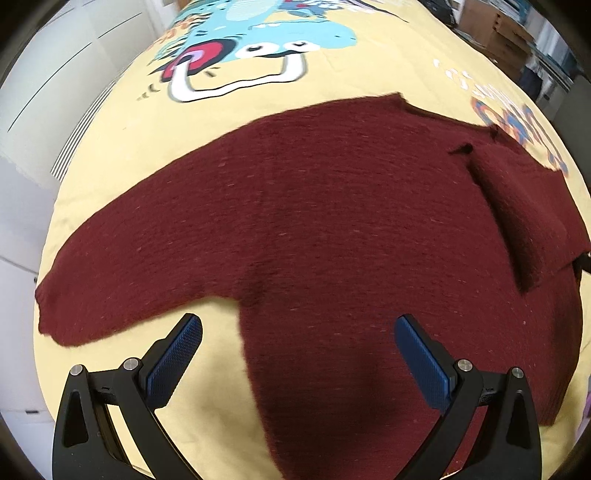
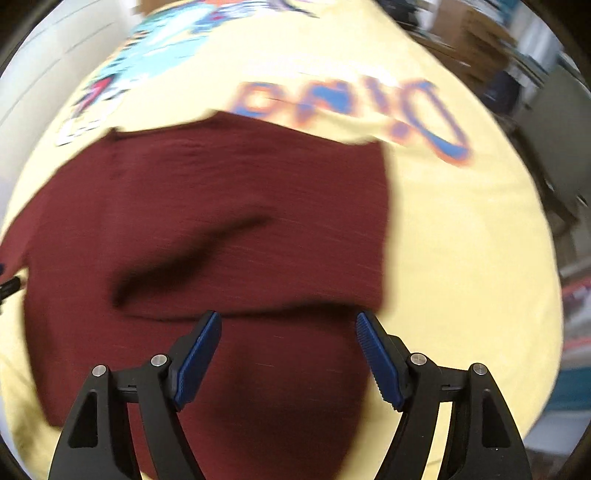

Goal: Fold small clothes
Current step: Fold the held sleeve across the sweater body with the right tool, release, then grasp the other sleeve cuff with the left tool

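Observation:
A dark red knitted sweater lies flat on a yellow printed cloth. Its left sleeve stretches out to the left in the left wrist view. The right sleeve is folded over the body. My left gripper hangs open above the left armpit area, nothing between its blue pads. In the blurred right wrist view the sweater shows the folded sleeve lying across it. My right gripper hovers open over the sweater's lower body, pads empty.
The yellow cloth carries a cartoon print and blue-orange lettering. White cabinets stand to the left. Cardboard boxes and clutter sit beyond the far right edge.

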Demonstrator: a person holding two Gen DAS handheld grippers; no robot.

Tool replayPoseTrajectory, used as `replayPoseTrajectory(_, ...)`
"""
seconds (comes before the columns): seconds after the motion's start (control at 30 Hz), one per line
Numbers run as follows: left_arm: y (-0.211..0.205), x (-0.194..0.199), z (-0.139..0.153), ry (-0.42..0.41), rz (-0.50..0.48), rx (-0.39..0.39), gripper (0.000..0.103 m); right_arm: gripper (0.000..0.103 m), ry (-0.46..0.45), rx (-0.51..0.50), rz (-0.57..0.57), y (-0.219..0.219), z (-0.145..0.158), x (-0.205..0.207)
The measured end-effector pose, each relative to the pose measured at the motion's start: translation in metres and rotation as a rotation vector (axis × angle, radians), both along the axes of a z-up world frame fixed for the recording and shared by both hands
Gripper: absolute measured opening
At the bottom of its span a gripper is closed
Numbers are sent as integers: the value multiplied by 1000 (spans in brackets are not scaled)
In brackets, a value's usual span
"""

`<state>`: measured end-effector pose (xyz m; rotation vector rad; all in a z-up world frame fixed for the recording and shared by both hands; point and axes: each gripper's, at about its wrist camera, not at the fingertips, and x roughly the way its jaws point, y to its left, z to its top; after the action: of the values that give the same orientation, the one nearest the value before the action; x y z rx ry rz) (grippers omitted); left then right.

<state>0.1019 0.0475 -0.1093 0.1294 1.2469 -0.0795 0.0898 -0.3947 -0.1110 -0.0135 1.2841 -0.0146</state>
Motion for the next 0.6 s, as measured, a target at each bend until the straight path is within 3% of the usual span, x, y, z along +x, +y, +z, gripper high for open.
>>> replayPoseTrajectory(0.17,-35,8,0,4,-67,11,102,75,26,54,-70,-38,-22,5)
replayPoseTrajectory(0.23,-53,10,5,-9,-105,8,102,69,23,75,-80,-41,-29,12)
replayPoseTrajectory(0.27,-63,13,8,-17,-126,4,102,57,27,77,-81,-42,-33,14)
replayPoseTrajectory(0.3,-78,16,13,-30,-158,0,102,34,40,78,-81,-43,-38,17)
replayPoseTrajectory(0.37,-100,19,19,-47,-203,0,102,16,59,95,-80,-42,-44,21)
replayPoseTrajectory(0.6,-184,33,25,-55,-373,-9,102,15,37,99,-68,-40,-42,12)
